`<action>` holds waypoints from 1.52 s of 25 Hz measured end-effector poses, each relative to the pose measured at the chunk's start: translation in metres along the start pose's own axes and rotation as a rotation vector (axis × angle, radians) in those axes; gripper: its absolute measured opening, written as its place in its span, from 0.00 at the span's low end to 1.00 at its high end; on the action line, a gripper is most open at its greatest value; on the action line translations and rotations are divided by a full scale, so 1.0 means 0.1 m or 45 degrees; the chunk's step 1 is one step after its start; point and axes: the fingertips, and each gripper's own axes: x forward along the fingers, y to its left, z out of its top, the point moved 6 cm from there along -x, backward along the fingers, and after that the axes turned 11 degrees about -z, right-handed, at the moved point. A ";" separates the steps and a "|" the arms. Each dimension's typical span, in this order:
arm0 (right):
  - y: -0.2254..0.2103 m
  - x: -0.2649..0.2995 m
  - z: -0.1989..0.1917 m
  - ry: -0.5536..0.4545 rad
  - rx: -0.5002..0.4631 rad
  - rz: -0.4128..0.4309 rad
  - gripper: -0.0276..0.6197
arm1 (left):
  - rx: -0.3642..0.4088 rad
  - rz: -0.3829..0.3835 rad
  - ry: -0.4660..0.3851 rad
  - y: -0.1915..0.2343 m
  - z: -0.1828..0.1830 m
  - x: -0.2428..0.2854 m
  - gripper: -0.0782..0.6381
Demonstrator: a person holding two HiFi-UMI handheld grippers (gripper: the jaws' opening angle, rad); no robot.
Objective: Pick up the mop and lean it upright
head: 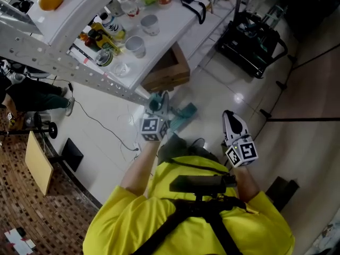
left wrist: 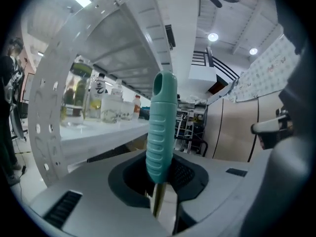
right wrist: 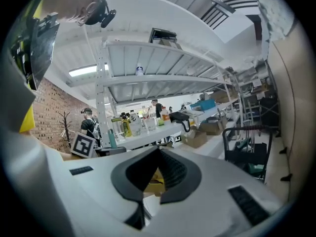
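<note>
In the left gripper view the mop's teal ribbed handle grip (left wrist: 162,127) stands up between the jaws of my left gripper (left wrist: 160,184), which is shut on it. From the head view the left gripper (head: 155,122) is held in front of my chest beside the white shelf rack. The handle's top (head: 156,102) shows just beyond it, and a teal part of the mop (head: 184,116) lies lower, near the floor. My right gripper (head: 232,125) hangs to the right over the floor. Its jaws (right wrist: 159,154) are shut with nothing between them.
A white shelf rack (head: 164,23) with cups (head: 135,45) and bottles fills the upper left. Under it sits a cardboard box (head: 169,70). A black cart (head: 249,39) stands at the upper right, a cable (head: 101,124) crosses the floor, and a wooden board (head: 38,163) leans at the left.
</note>
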 end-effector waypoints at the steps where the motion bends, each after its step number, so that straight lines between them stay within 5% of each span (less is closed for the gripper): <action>1: 0.02 0.04 -0.03 0.017 -0.005 0.005 0.05 | -0.005 0.015 0.002 0.10 -0.09 0.06 0.20; 9: 0.18 0.34 -0.18 0.115 -0.026 0.056 0.05 | -0.073 0.114 0.097 0.70 -0.57 0.44 0.20; 17: 0.35 0.61 -0.21 0.135 -0.050 0.114 0.05 | -0.092 0.177 0.066 1.14 -0.54 0.63 0.20; 24: 0.48 0.68 -0.28 0.158 -0.056 0.163 0.05 | -0.135 0.242 0.028 1.20 -0.55 0.64 0.25; 32: 0.52 0.68 -0.30 0.181 -0.055 0.192 0.05 | -0.170 0.296 0.127 1.10 -0.74 0.53 0.38; 34: 0.52 0.70 -0.32 0.183 -0.052 0.197 0.05 | -0.174 0.324 0.117 1.09 -0.78 0.47 0.38; 36: 0.52 0.69 -0.34 0.191 -0.053 0.206 0.05 | -0.142 0.319 0.132 1.10 -0.80 0.47 0.22; 38: 0.51 0.68 -0.38 0.202 -0.055 0.210 0.05 | -0.103 0.303 0.162 1.14 -0.79 0.54 0.21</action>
